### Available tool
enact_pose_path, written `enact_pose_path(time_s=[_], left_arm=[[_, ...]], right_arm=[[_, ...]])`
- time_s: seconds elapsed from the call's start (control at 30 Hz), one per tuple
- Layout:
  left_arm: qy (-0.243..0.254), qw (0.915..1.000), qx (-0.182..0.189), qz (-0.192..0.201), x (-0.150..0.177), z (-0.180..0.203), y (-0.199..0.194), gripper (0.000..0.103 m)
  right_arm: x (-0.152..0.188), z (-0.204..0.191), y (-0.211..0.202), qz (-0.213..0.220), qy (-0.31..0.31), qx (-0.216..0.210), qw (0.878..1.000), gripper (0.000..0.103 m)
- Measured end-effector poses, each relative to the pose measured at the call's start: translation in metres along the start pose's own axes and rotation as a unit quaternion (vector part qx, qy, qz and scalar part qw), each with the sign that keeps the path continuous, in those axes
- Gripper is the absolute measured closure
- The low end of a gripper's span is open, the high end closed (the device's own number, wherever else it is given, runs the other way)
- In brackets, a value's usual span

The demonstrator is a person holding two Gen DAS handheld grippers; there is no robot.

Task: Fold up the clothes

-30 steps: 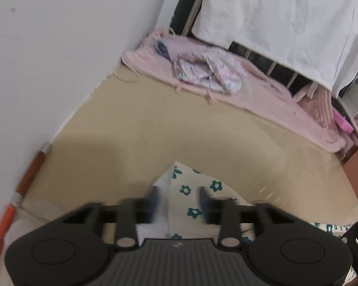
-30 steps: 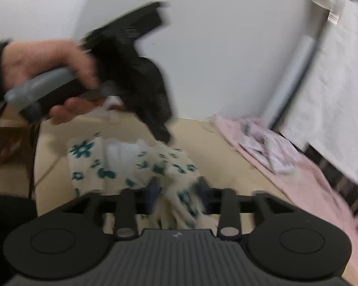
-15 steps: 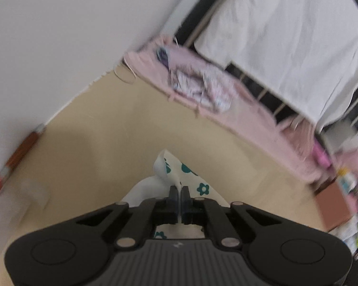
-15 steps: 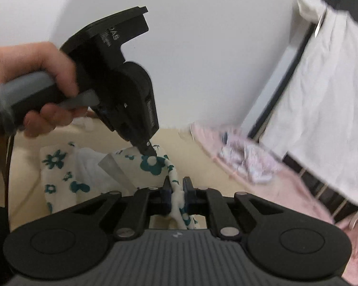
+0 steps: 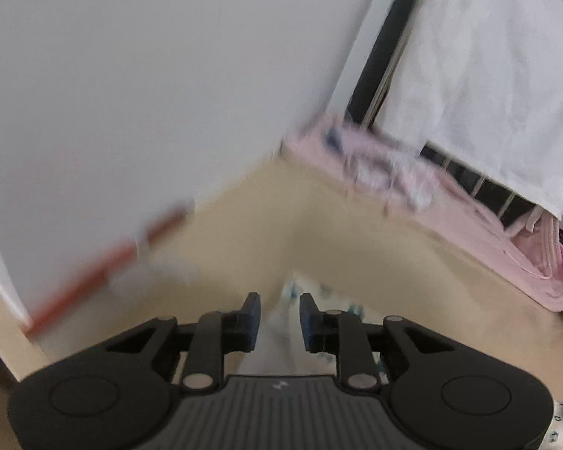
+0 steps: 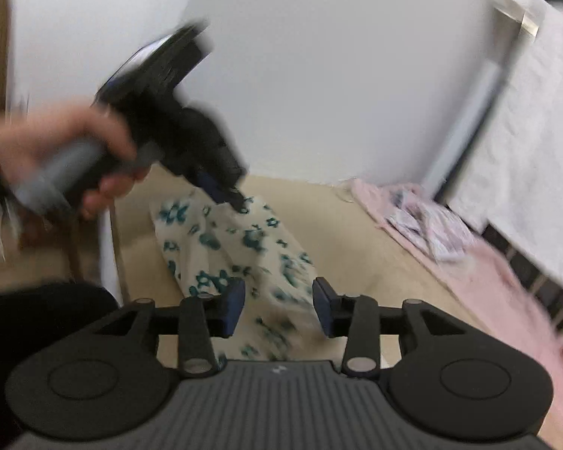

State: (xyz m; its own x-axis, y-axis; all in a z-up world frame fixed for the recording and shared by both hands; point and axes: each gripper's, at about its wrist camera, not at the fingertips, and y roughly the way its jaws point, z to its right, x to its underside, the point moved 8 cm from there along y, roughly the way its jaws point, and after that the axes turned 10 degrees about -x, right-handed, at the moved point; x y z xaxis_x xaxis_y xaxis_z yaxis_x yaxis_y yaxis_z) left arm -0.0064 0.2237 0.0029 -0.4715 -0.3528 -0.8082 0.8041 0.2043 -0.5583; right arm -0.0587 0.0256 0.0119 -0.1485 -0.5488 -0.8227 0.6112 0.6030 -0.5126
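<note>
A tan bed [image 6: 356, 232] sits in a white corner, and the cloth [image 6: 236, 247] with green flowers lies in the middle of it. I hold both tools over that cloth. My left gripper [image 5: 279, 318] and my right gripper [image 6: 277, 300] have just been opening, and the cloth lies under each gap, but no pad presses it. The cloth's long side runs away from my right gripper toward the left one, which hangs over the far end. Beyond the cloth there is bare bed. A pink blanket [image 6: 506, 281] lies well off to its right.
</note>
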Motion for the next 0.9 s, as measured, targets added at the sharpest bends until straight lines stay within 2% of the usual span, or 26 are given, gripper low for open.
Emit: enact_pose_path(time_s=[0.03,0.1,0.13,0.17,0.23,0.33,0.4,0.47,0.5,0.53,0.63,0.67,0.7,0.73,0.8,0.83,0.87,0.9], left_arm=[[0.014,0.9995,0.025,0.015,-0.003,0.013,-0.008,0.077],[0.047,0.9910,0.125,0.015,0.001,0.055,-0.020,0.060],[0.061,0.9811,0.184,-0.001,0.009,0.078,-0.021,0.061],[0.075,0.9741,0.212,-0.022,0.018,0.094,-0.020,0.062],[0.112,0.9680,0.215,-0.066,0.039,0.115,-0.013,0.067],[0.122,0.9721,0.188,-0.070,0.064,0.108,-0.009,0.068],[0.084,0.9733,0.202,-0.071,0.072,0.091,-0.008,0.068],[0.043,0.9716,0.222,-0.069,0.073,0.081,-0.007,0.069],[0.024,0.9707,0.229,-0.068,0.073,0.077,-0.007,0.072],[0.014,0.9724,0.224,-0.065,0.070,0.076,-0.008,0.072],[-0.004,0.9788,0.200,-0.044,0.061,0.072,-0.018,0.070],[0.005,0.9795,0.200,-0.024,0.057,0.077,-0.029,0.061],[0.019,0.9757,0.218,-0.006,0.057,0.086,-0.041,0.052],[0.035,0.9703,0.239,0.009,0.058,0.095,-0.052,0.050],[0.084,0.9523,0.293,0.011,0.069,0.116,-0.065,0.050],[0.106,0.9520,0.287,0.006,0.077,0.123,-0.063,0.051],[0.124,0.9571,0.262,0.002,0.085,0.125,-0.057,0.058],[0.134,0.9622,0.237,-0.004,0.092,0.121,-0.049,0.072]], right_arm=[[0.008,0.020,-0.013,0.002,0.030,0.018,0.999,0.064],[0.033,0.061,-0.034,-0.009,0.090,0.070,0.993,0.064],[0.045,0.075,-0.039,-0.015,0.111,0.099,0.989,0.065],[0.055,0.086,-0.045,-0.019,0.128,0.132,0.983,0.069],[0.073,0.100,-0.051,-0.026,0.156,0.162,0.974,0.071],[0.103,0.095,-0.057,-0.046,0.196,0.172,0.964,0.073],[0.133,0.093,-0.069,-0.053,0.234,0.193,0.951,0.075],[0.154,0.095,-0.085,-0.031,0.282,0.200,0.938,0.081],[0.159,0.094,-0.093,-0.008,0.307,0.196,0.931,0.081],[0.163,0.094,-0.098,0.008,0.326,0.193,0.926,0.081],[0.159,0.089,-0.109,0.019,0.331,0.202,0.922,0.081],[0.152,0.087,-0.114,0.031,0.326,0.204,0.923,0.079],[0.145,0.084,-0.119,0.046,0.319,0.204,0.925,0.077],[0.137,0.082,-0.123,0.064,0.312,0.200,0.927,0.076],[0.129,0.084,-0.128,0.082,0.313,0.213,0.922,0.075],[0.131,0.087,-0.128,0.080,0.317,0.225,0.918,0.075],[0.137,0.092,-0.125,0.068,0.324,0.240,0.913,0.076],[0.146,0.097,-0.122,0.052,0.330,0.257,0.907,0.078]])
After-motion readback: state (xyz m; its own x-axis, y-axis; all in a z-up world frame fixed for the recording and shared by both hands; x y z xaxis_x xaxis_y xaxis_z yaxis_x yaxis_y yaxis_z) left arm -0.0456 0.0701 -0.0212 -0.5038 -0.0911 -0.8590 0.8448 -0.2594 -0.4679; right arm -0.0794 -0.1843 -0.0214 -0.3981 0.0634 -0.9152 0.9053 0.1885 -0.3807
